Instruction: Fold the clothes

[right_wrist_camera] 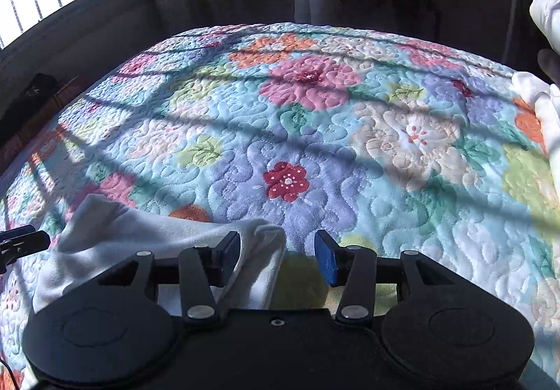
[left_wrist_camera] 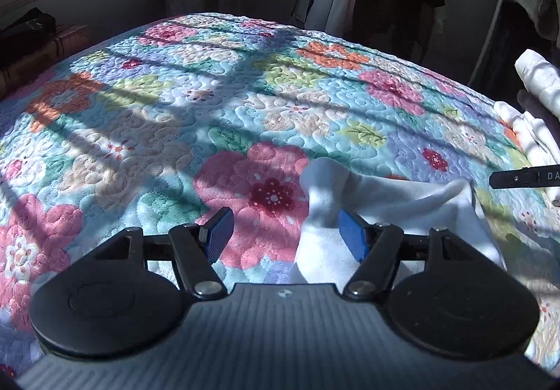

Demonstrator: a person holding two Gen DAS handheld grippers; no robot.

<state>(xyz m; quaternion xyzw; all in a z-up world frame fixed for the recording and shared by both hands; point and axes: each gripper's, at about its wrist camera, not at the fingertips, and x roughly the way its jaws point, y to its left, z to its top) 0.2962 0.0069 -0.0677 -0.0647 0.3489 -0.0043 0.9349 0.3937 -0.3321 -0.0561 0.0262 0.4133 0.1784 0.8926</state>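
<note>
A white garment (left_wrist_camera: 371,201) lies bunched up on the flower-patterned quilt (left_wrist_camera: 210,110) of the bed, right in front of both grippers. The left gripper (left_wrist_camera: 285,232) has its fingers spread wide with nothing clamped; a raised fold of the white cloth sits just inside the right-hand blue pad (left_wrist_camera: 351,236), touching or nearly so, hard to call. The right gripper (right_wrist_camera: 280,255) is open too, a bit less wide, and the cloth's other end (right_wrist_camera: 157,243) drapes against its left finger (right_wrist_camera: 227,253) without being pinched. Over at the far right edge of the quilt there's a stack of folded white clothes (left_wrist_camera: 535,131). Window-bar shadows stripe the whole bed.
</note>
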